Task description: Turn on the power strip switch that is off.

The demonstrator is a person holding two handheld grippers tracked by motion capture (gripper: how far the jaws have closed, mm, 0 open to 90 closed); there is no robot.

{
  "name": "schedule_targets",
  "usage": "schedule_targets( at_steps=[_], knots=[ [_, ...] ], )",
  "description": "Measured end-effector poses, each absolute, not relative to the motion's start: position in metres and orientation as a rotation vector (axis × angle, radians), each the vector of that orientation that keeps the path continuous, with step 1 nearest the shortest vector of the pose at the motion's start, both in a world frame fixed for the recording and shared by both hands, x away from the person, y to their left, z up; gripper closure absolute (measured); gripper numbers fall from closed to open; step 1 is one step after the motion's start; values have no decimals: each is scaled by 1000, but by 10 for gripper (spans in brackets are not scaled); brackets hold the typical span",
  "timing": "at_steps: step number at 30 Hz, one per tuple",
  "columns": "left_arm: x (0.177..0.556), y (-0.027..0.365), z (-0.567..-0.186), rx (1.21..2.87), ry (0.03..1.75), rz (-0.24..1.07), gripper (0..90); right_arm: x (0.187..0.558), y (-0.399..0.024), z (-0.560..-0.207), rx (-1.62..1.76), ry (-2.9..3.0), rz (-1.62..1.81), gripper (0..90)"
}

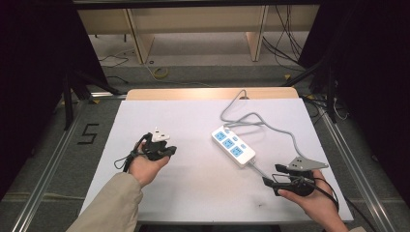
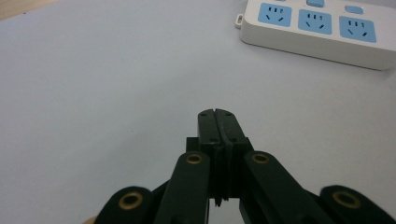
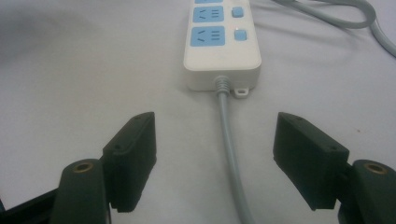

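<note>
Power strip (image 1: 233,146) on tabletop (image 1: 193,183), right of centre; both grippers idle.
White strip, three blue sockets, grey cord (image 3: 229,140) running to 5 o'clock (passes between the spread jaws of right gripper (image 1: 275,175), untouched). Left gripper (image 1: 164,150) at 9 o'clock of strip, jaws fully closed, empty, palm up.

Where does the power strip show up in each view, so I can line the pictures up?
High view: power strip lies right of centre on the white table, slanted.
Left gripper view: top right corner, beyond the shut left tool.
Right gripper view: top centre, ahead of the open right tool.
Shared landmark: its blue sockets.
</note>
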State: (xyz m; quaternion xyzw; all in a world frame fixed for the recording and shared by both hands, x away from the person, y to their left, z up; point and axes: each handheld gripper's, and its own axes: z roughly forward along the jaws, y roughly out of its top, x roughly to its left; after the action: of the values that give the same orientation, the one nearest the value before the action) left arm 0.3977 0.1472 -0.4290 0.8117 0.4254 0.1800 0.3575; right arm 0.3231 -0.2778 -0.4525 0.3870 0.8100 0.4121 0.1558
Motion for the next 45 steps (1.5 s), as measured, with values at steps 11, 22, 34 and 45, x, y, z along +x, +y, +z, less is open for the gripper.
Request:
schedule_targets(
  at_steps=[11,22,34,45],
  knots=[
    [402,135,-429,2116,1073,458,898,323,-278,-453,1110,2321,1182,306],
    [408,120,-428,2122,1053,451,898,323,-278,-453,1107,2321,1179,307],
    [413,105,-427,2137,1029,442,898,323,-278,-453,1107,2321,1178,307],
    [418,94,-427,2152,1010,430,898,323,-278,-453,1106,2322,1178,307]
  ],
)
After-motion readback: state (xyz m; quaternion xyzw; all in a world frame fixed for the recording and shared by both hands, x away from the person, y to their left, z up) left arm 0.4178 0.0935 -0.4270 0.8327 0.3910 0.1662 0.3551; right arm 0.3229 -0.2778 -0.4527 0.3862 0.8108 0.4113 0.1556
